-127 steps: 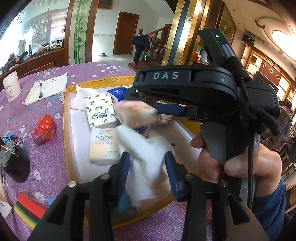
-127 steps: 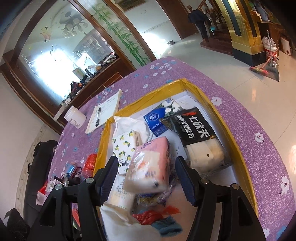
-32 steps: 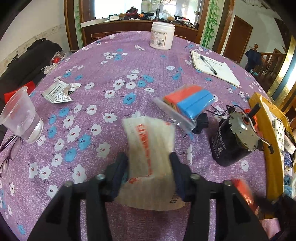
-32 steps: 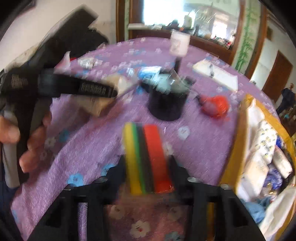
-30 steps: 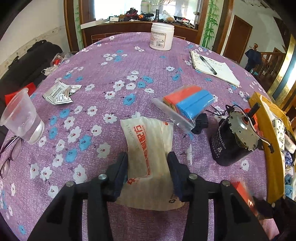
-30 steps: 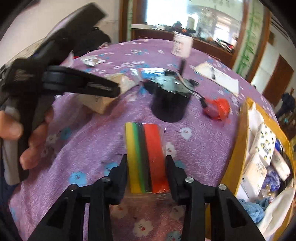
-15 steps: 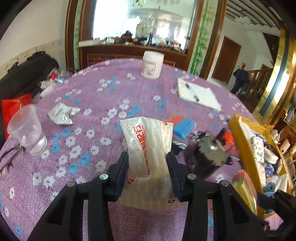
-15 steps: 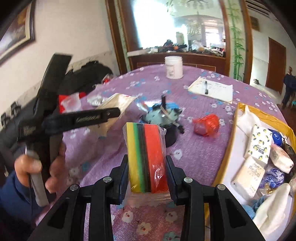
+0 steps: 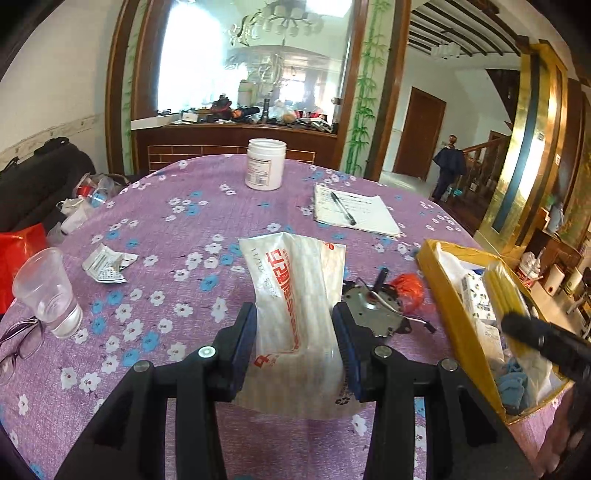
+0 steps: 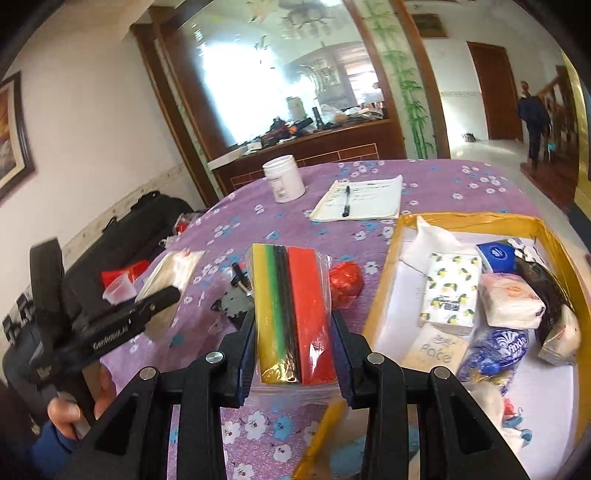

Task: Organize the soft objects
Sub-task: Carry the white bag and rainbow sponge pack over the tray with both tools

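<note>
Yellow tray: on the purple table, holding tissue packs.
Left gripper: pinching white pouch, likely light, limp; hold mid-body.
Right gripper: clamping bagged coloured sponges, squashy, film slippery.

Bright daylight, blown-out window glare, curved dark fisheye edges

We are in a lived-in home: a bench under a purple flowered cloth, a chandelier at twelve o'clock, a cluttered wooden sideboard behind, and a wooden staircase at two o'clock.
</note>
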A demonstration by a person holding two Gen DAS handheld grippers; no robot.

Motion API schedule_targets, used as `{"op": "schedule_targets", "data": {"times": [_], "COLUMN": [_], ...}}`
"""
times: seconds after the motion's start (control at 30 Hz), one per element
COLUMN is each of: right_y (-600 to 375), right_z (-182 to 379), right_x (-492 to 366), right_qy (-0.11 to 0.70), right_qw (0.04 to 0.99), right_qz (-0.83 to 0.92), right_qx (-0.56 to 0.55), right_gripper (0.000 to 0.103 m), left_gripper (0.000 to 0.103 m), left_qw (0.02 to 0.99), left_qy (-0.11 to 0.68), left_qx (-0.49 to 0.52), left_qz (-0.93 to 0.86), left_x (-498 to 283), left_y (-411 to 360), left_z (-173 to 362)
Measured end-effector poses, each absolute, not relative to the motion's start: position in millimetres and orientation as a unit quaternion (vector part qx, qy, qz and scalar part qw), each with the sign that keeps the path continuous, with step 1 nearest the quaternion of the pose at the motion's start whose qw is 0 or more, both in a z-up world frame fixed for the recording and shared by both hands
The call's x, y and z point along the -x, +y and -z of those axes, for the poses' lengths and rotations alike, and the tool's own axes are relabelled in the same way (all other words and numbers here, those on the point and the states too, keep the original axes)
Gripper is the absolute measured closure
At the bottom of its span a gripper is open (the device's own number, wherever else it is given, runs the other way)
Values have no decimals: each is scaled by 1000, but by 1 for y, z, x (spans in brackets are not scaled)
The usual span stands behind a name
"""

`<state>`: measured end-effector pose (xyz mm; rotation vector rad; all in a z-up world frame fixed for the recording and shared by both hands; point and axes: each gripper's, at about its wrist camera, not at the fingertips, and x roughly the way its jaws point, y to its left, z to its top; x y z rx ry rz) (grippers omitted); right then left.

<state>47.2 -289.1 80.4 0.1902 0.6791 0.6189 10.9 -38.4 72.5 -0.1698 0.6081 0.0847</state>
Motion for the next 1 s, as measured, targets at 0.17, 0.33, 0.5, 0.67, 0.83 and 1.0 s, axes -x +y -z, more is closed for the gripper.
{"op": "schedule_targets", "data": {"times": [0.17, 0.33, 0.5, 0.67, 0.83, 1.0], "right_y": [-306, -317, -330, -352, -375, -405], "right_z": [-79, -79, -83, -86, -91, -90], "right_x": [-56, -59, -59, -62, -64, -66], "right_qy": [333, 336, 325, 318, 301, 291], "right_qw": [894, 891, 894, 895, 901, 904], "right_qz": [-278, -272, -263, -246, -212, -162], "right_qx": [-115, -138, -161, -196, -228, -267], "right_gripper": [63, 63, 63, 63, 63, 64], "left_gripper": [62, 62, 62, 62, 62, 62], "left_qw": [950, 952, 952, 948, 937, 923], "left_qy": [298, 298, 300, 304, 320, 343], "left_qx": [84, 69, 58, 46, 55, 58], "left_qz": [-27, -9, 35, 79, 131, 163], "left_x": [-10, -4, -1, -7, -24, -44], "left_y": [-44, -61, -90, -128, -174, -213], "left_z": [-75, -84, -101, -115, -120, -113]}}
